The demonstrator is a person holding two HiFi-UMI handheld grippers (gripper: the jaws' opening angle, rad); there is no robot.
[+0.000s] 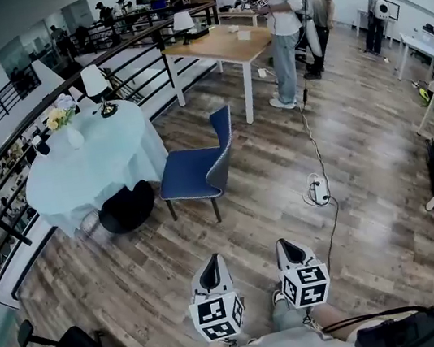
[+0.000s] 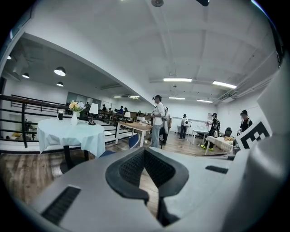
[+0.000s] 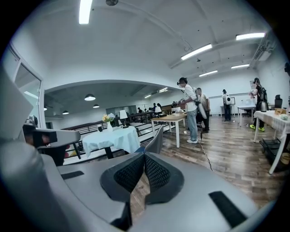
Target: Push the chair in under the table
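both empty grippers, left (image 1: 214, 274) and right (image 1: 289, 253), closed, blue chair (image 1: 199, 166) well ahead.

A blue chair (image 1: 197, 163) with dark legs is seen upright on the wood floor (image 1: 287, 198), pulled out just beside the round white-clothed table (image 1: 91, 161).

Blue chair (image 1: 198, 168), pale turquoise tablecloth (image 1: 93, 169), brown wood-plank floor (image 1: 252, 237), checker-marked gripper cubes (image 1: 218, 317).
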